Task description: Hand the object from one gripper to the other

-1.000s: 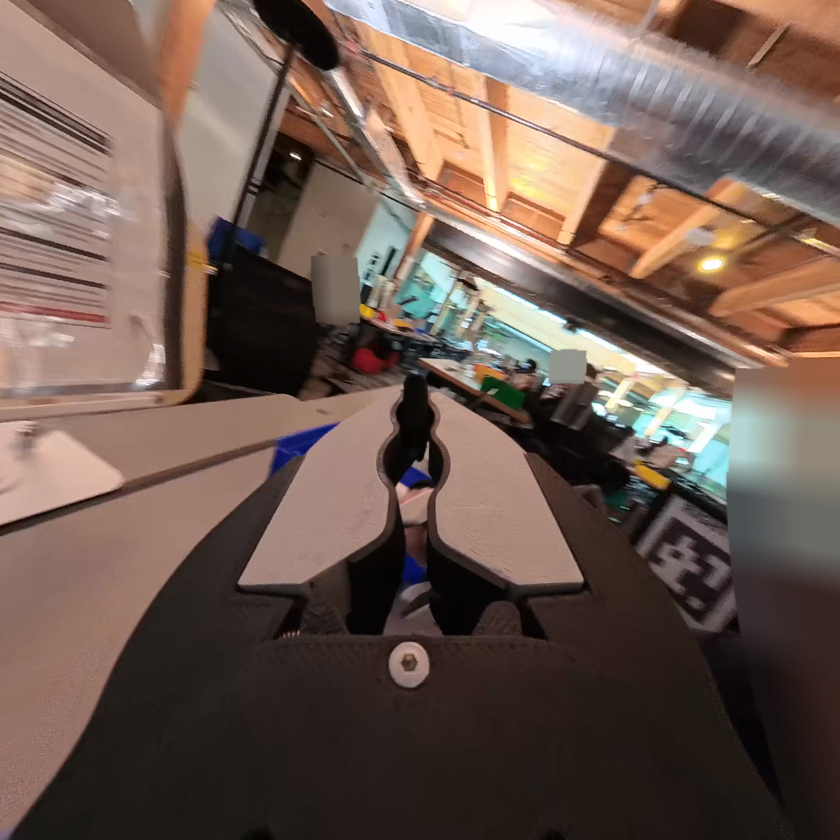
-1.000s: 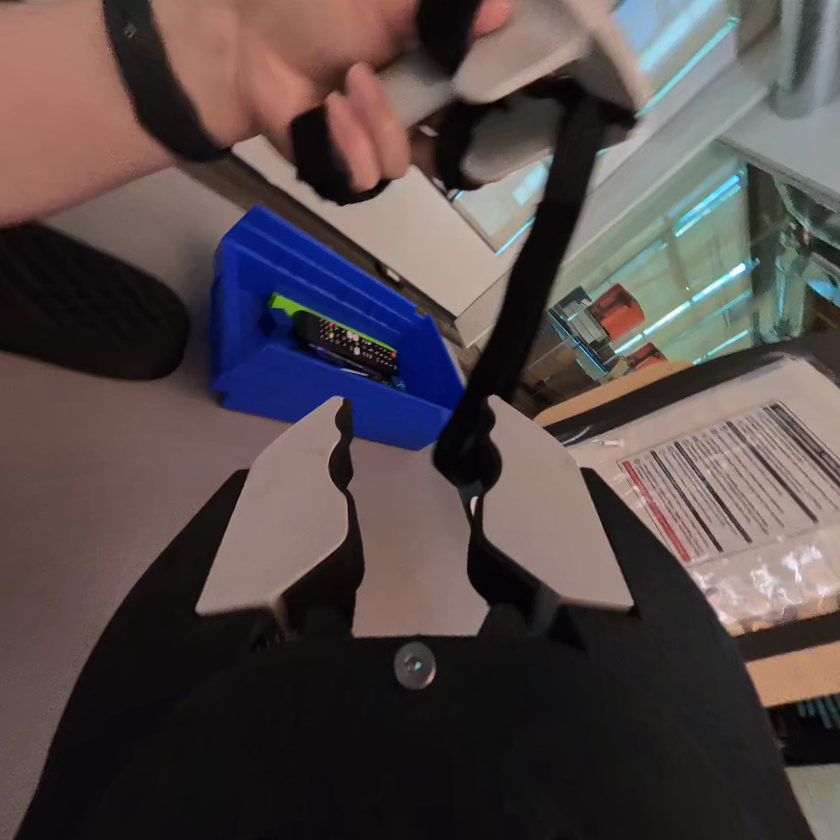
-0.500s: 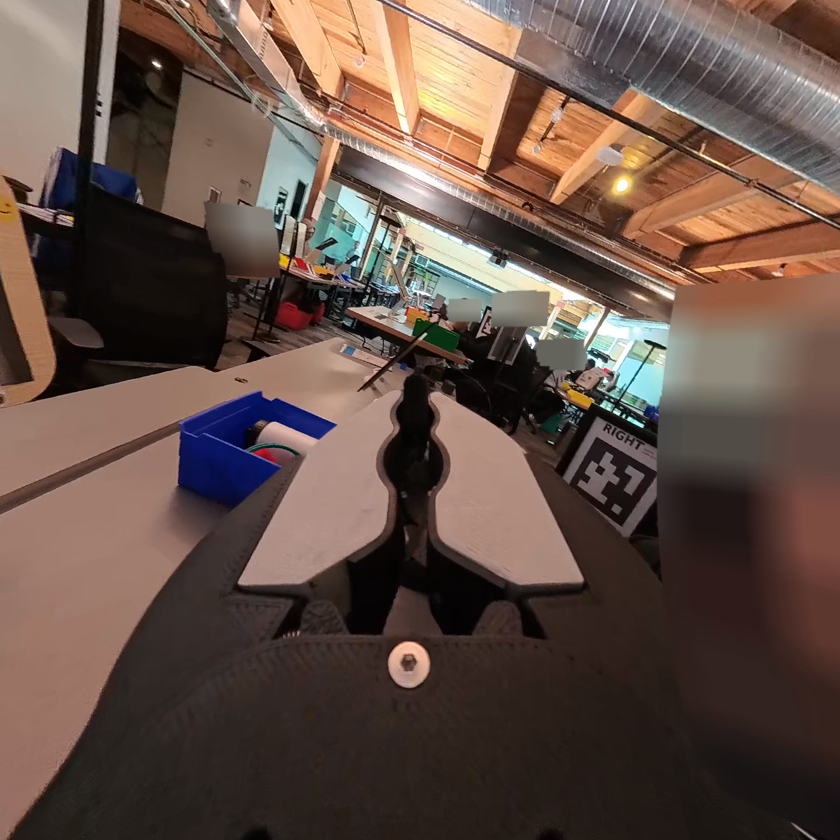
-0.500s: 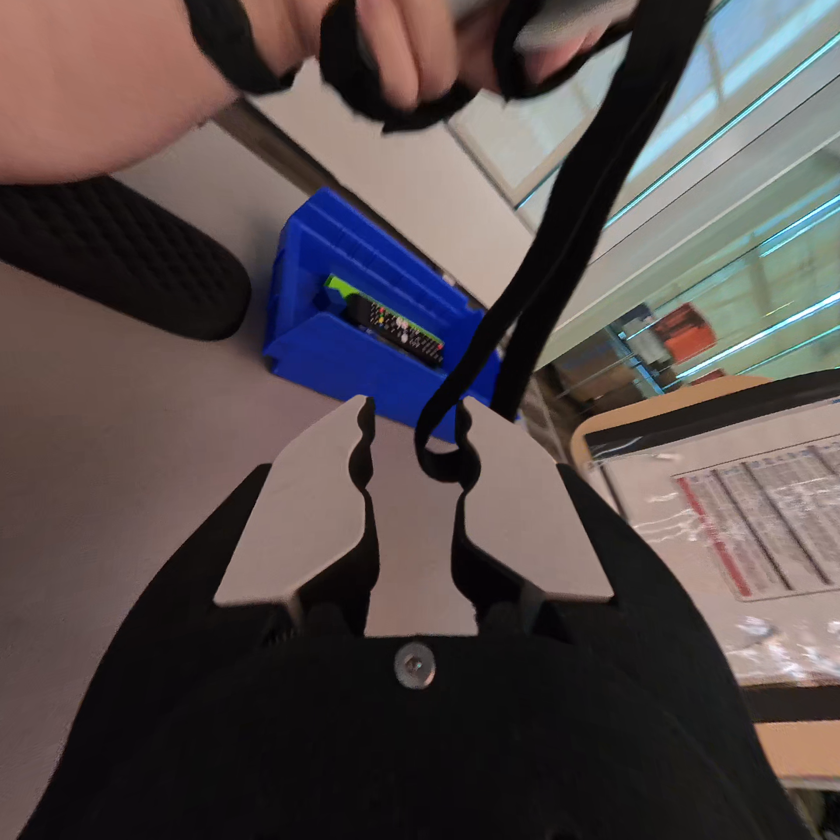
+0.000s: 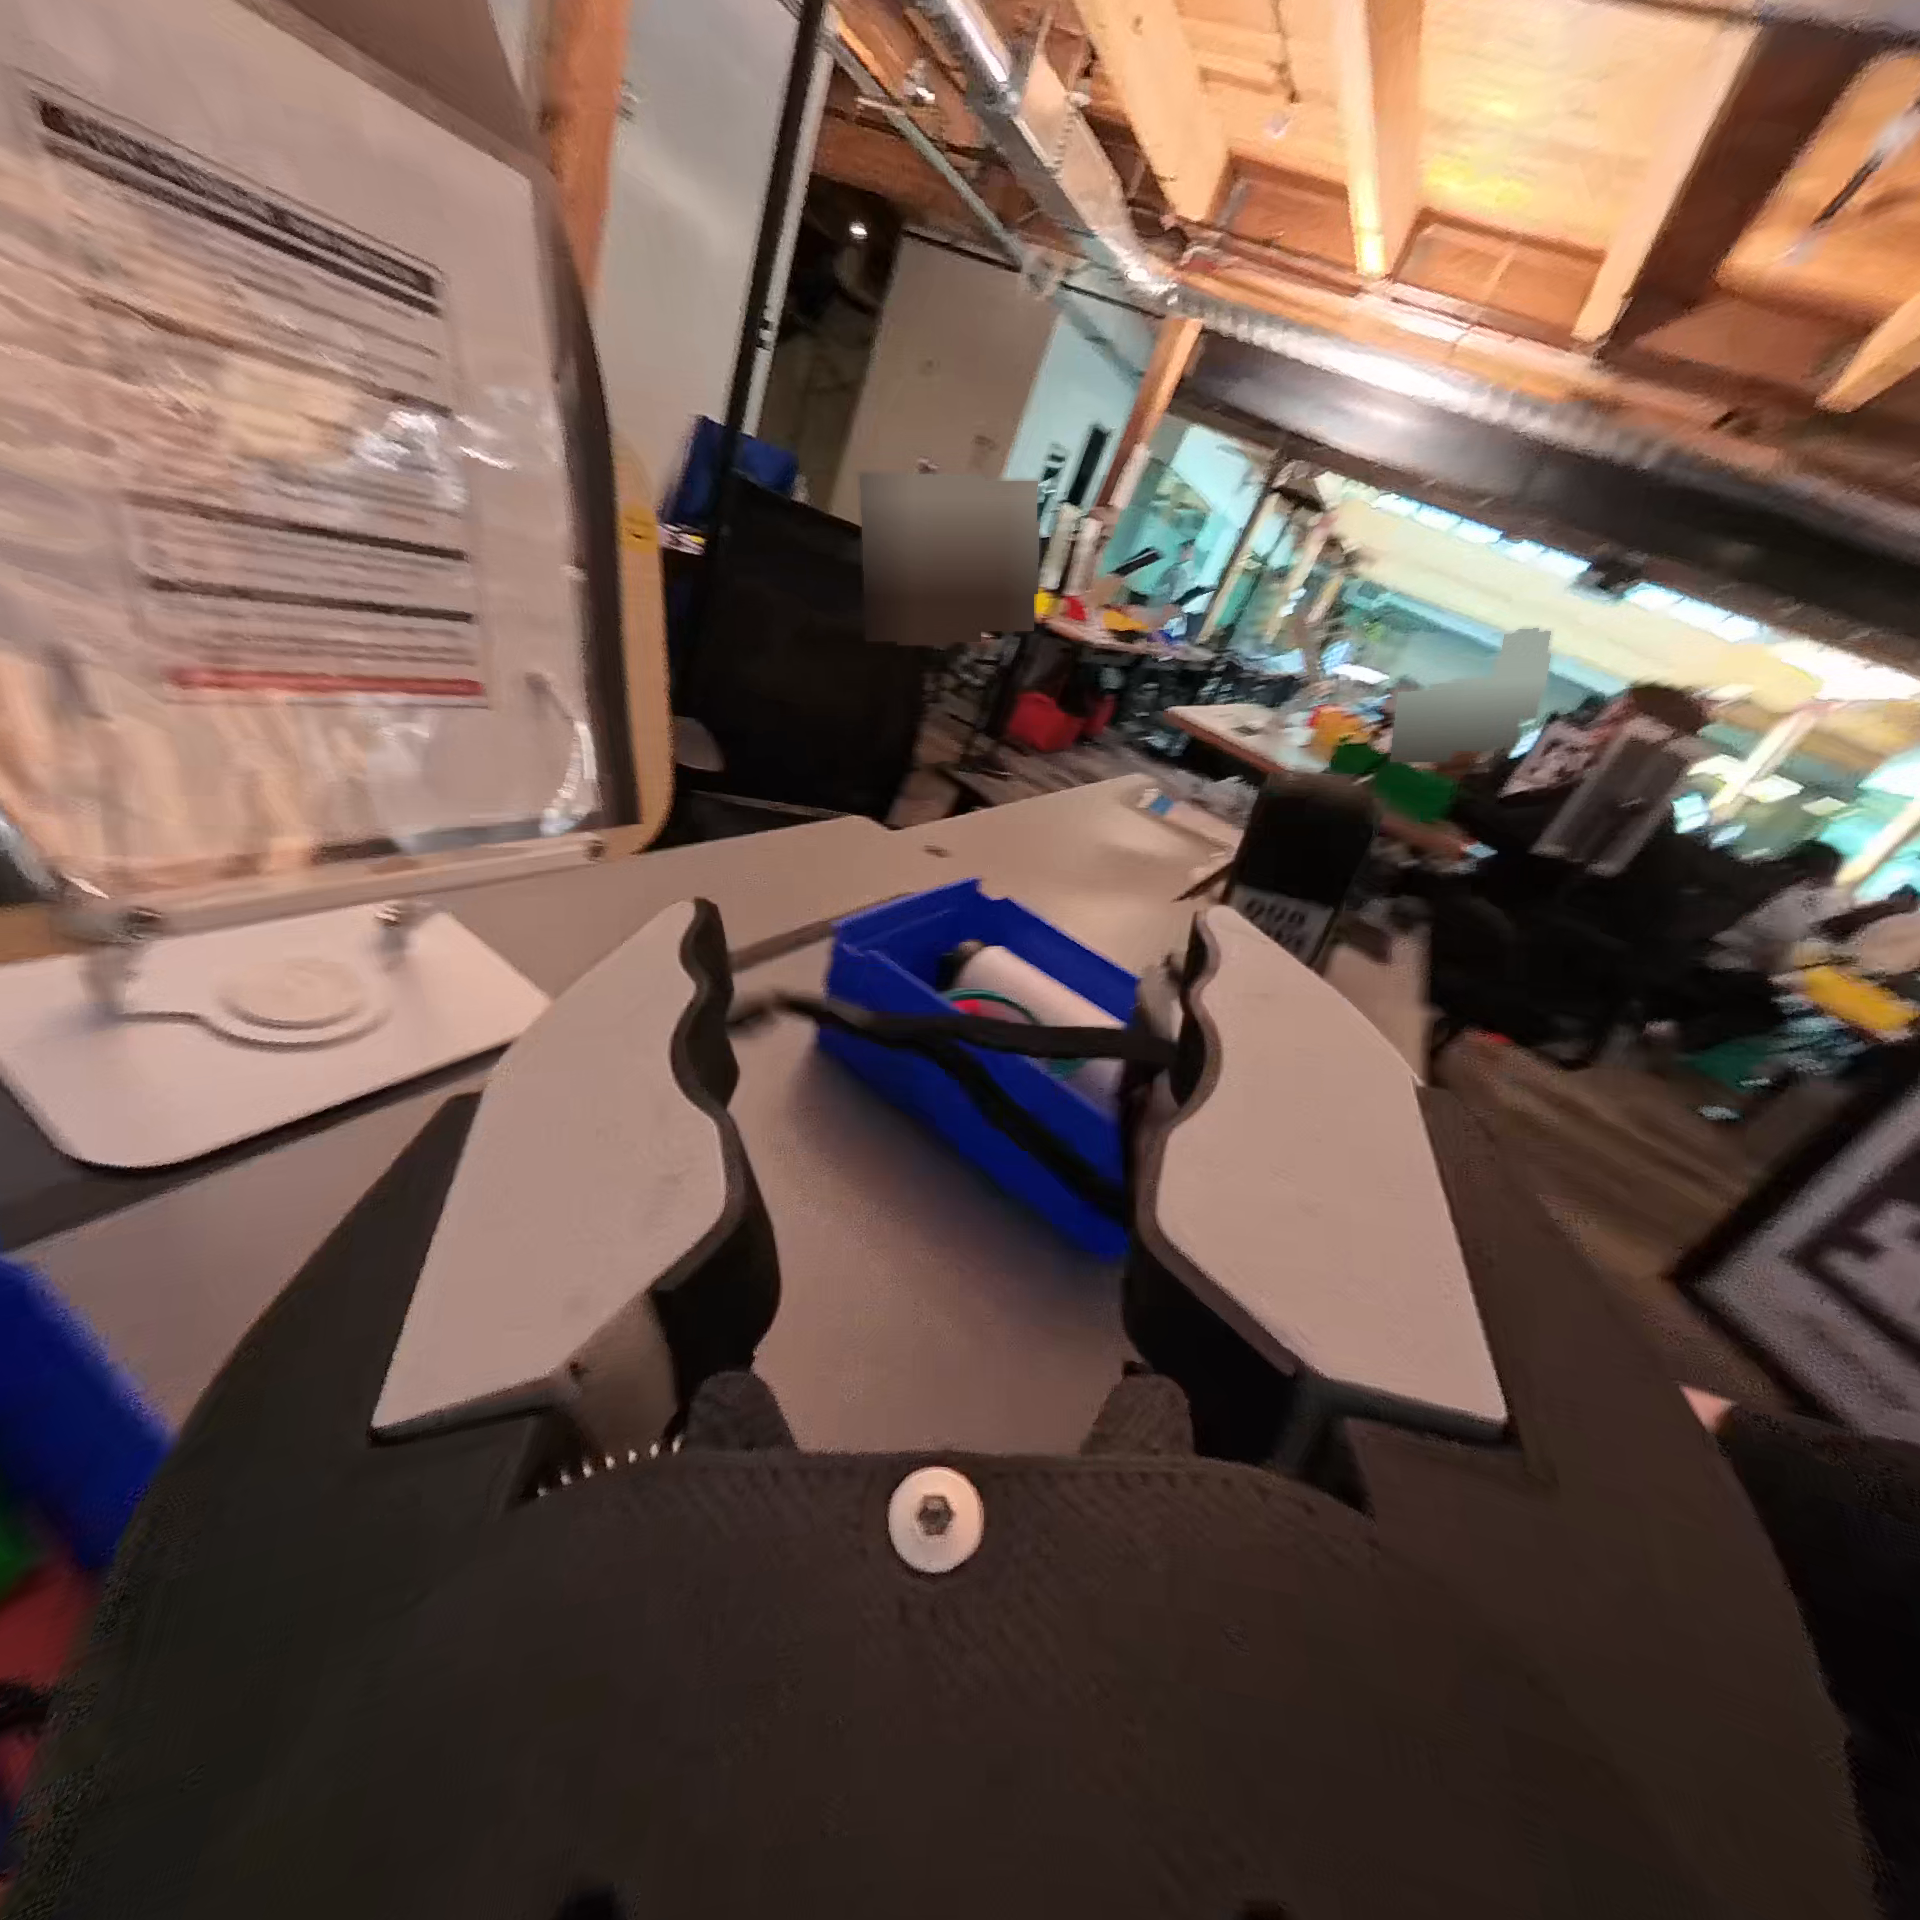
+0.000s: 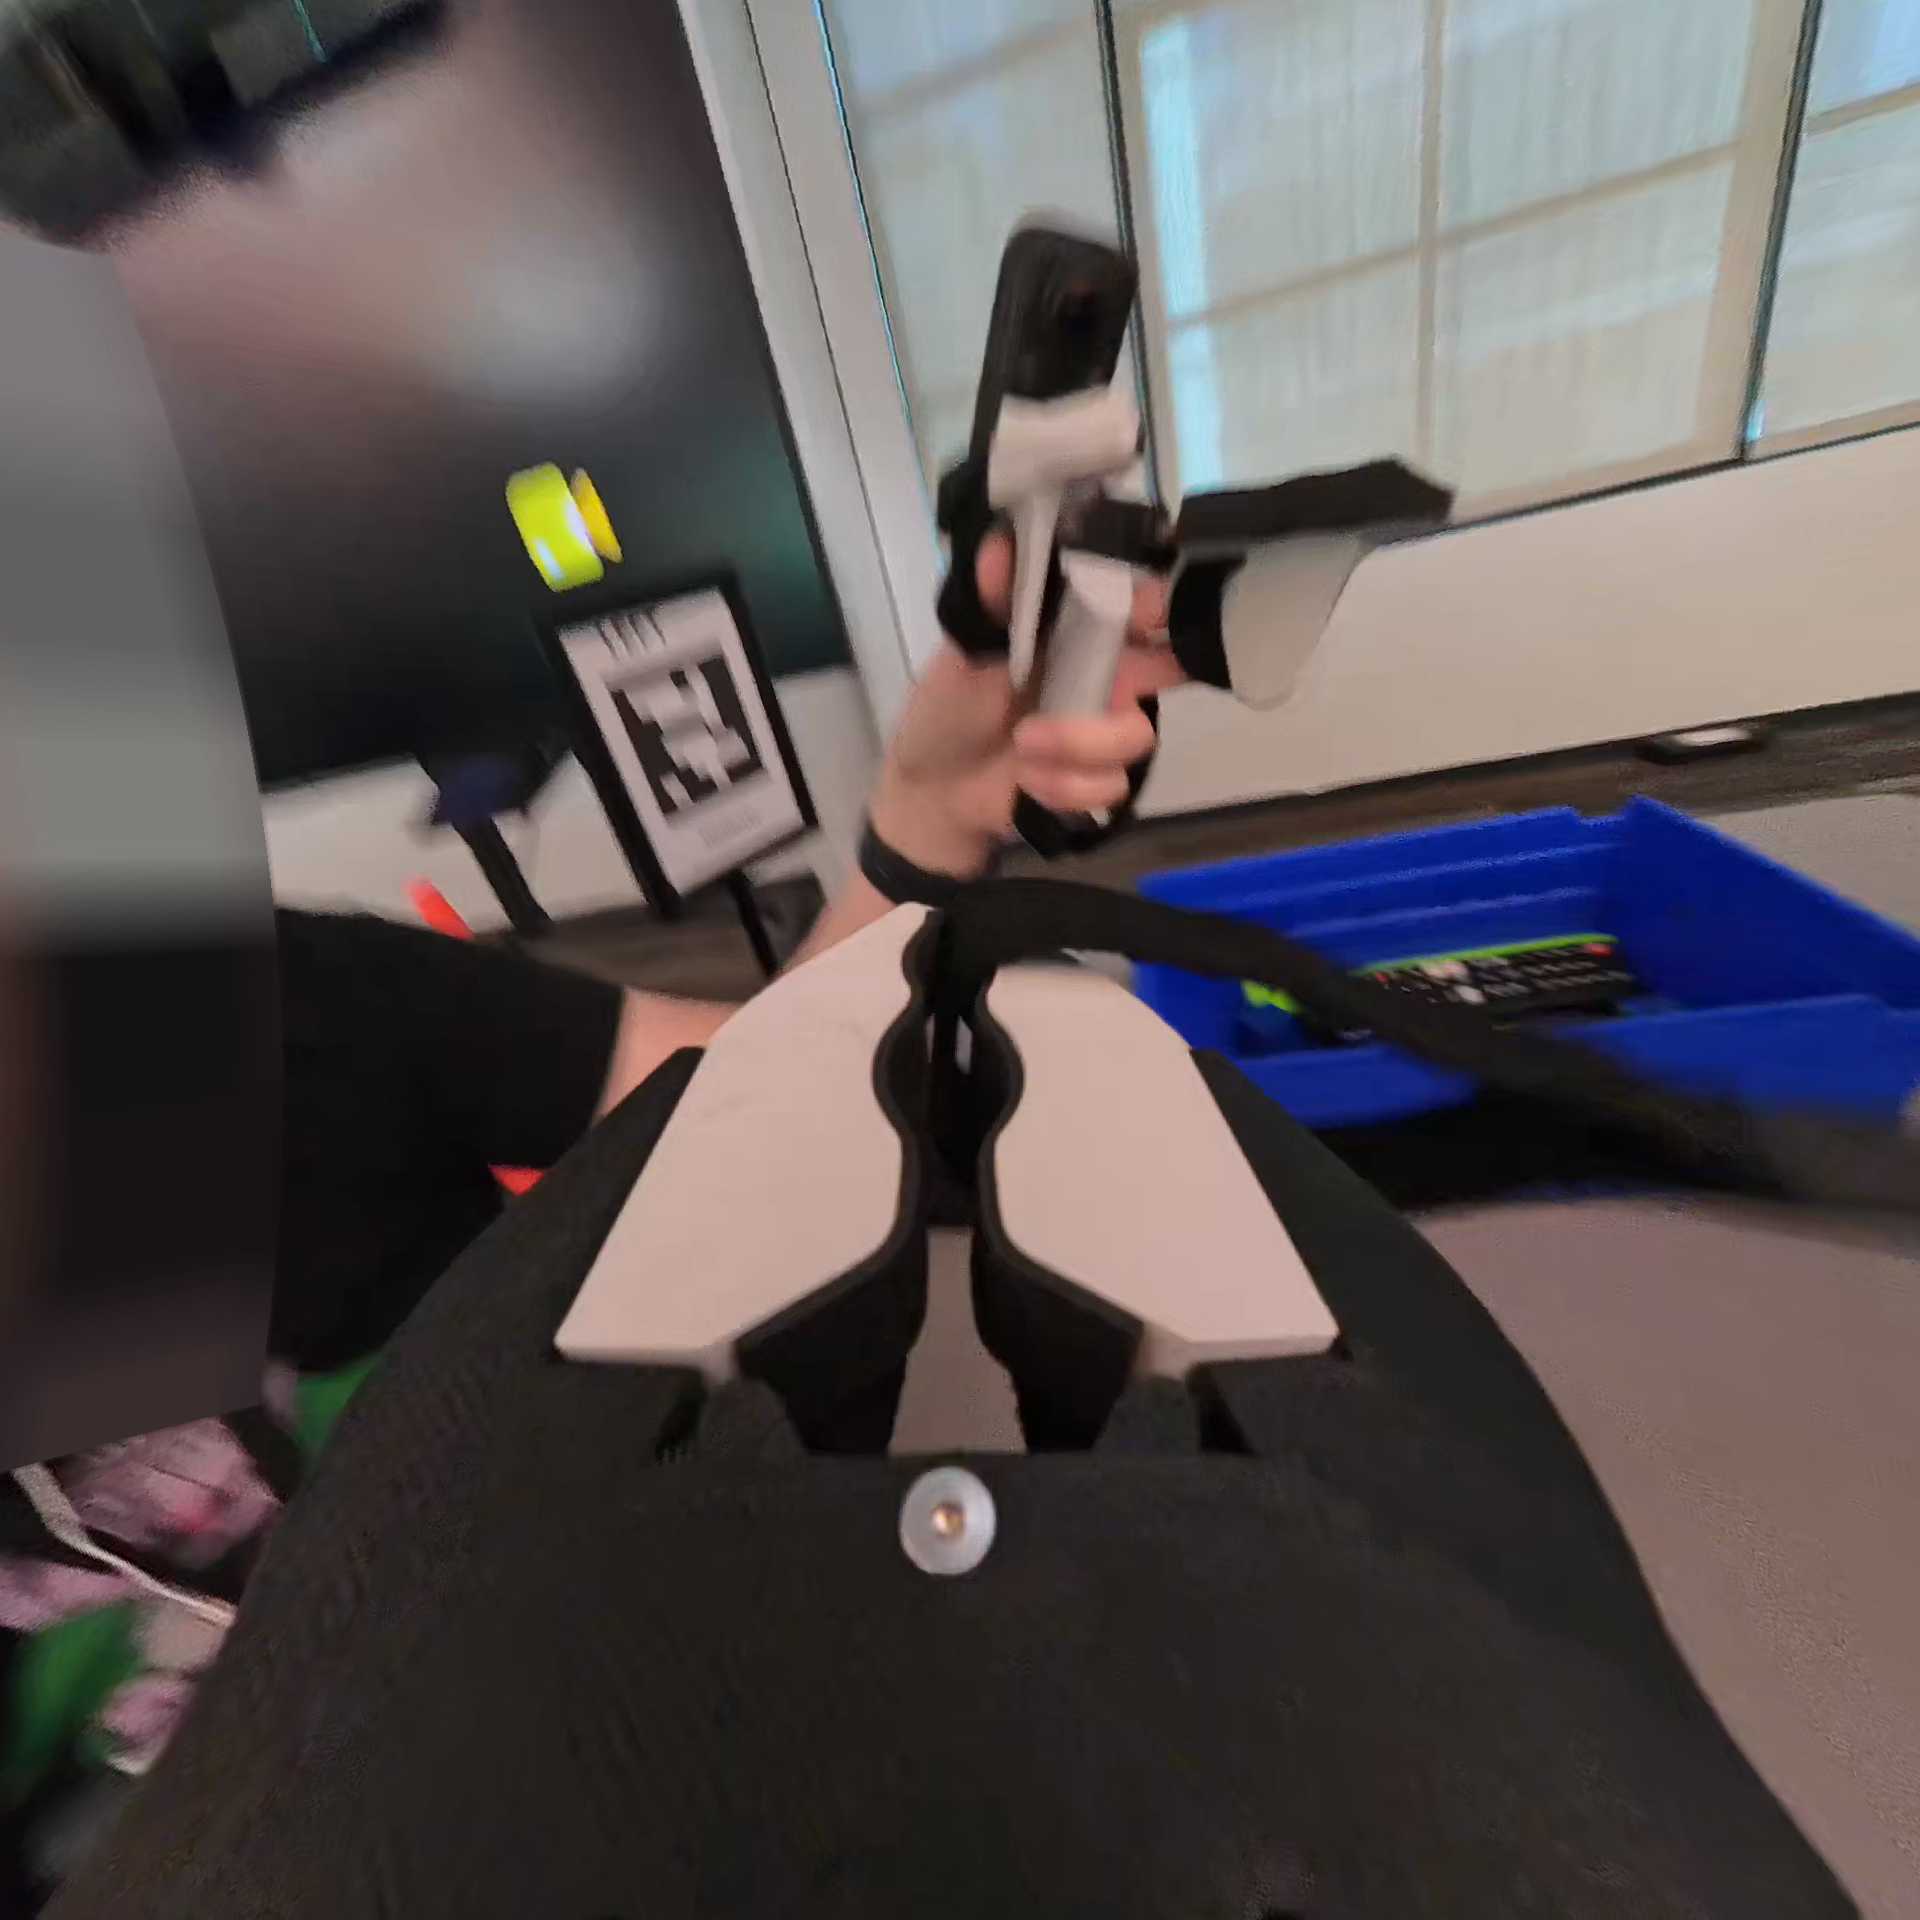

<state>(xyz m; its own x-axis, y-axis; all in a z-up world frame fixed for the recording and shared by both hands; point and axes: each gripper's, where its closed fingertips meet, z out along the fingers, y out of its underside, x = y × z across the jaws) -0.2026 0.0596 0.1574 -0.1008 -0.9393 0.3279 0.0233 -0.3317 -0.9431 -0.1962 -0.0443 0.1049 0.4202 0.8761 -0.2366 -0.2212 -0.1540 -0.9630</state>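
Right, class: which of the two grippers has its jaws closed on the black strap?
The right gripper: its jaws pinch the black strap at their tips. The left gripper has its jaws wide apart.

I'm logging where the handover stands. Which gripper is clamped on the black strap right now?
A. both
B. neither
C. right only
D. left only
C: the right gripper is shut on the black strap, while the left gripper stands open.
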